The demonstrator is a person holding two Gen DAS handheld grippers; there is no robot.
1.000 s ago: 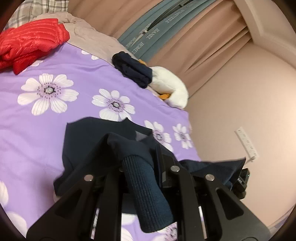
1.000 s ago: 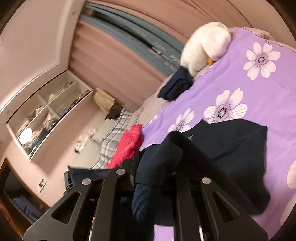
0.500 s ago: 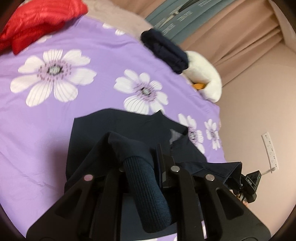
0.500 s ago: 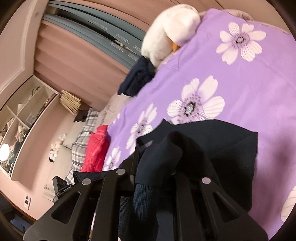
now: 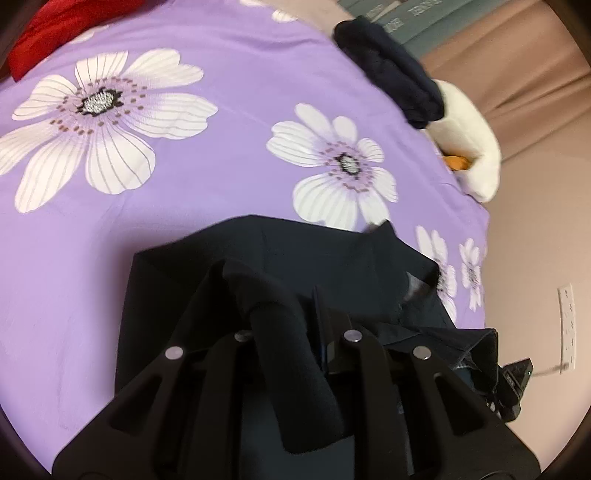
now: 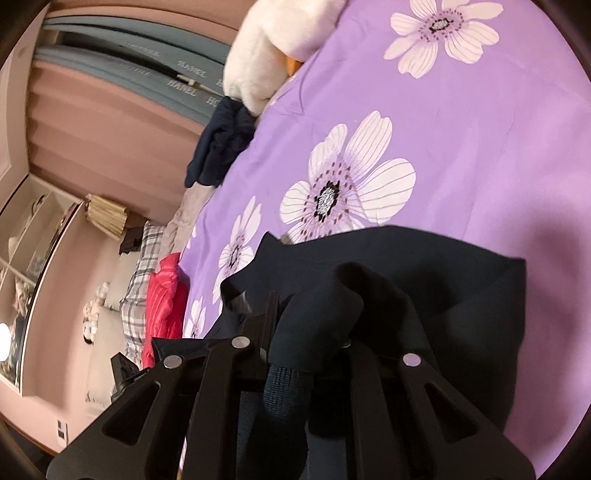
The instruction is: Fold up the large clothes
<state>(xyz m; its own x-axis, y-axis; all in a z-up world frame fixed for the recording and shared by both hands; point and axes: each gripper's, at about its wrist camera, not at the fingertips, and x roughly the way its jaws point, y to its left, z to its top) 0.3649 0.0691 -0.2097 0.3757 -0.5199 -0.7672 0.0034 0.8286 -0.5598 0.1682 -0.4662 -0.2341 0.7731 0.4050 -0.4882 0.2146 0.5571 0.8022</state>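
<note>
A dark navy garment (image 5: pixel 295 258) lies partly spread on the purple flowered bed sheet (image 5: pixel 184 221). Its near edge is bunched over my left gripper (image 5: pixel 280 295), and a ribbed band (image 5: pixel 295 369) hangs back between the fingers. The left jaws are opening a little, with the cloth still pinched between them. In the right wrist view the same garment (image 6: pixel 443 288) drapes over my right gripper (image 6: pixel 314 306), which is shut on a fold of it, the ribbed band (image 6: pixel 284 391) trailing below. Both grippers' fingertips are hidden under the fabric.
A red puffer jacket (image 5: pixel 55 29) lies at the far left of the bed. A folded dark garment (image 5: pixel 391 66) and a white plush toy (image 5: pixel 469 140) sit by the curtains. Plaid bedding (image 6: pixel 136 288) lies beyond the jacket. A wall socket (image 5: pixel 567 325) is on the right wall.
Both grippers have come down and forward towards the bed with the garment. The dark cloth now lies flatter and wider on the sheet, and the flowers look larger.
</note>
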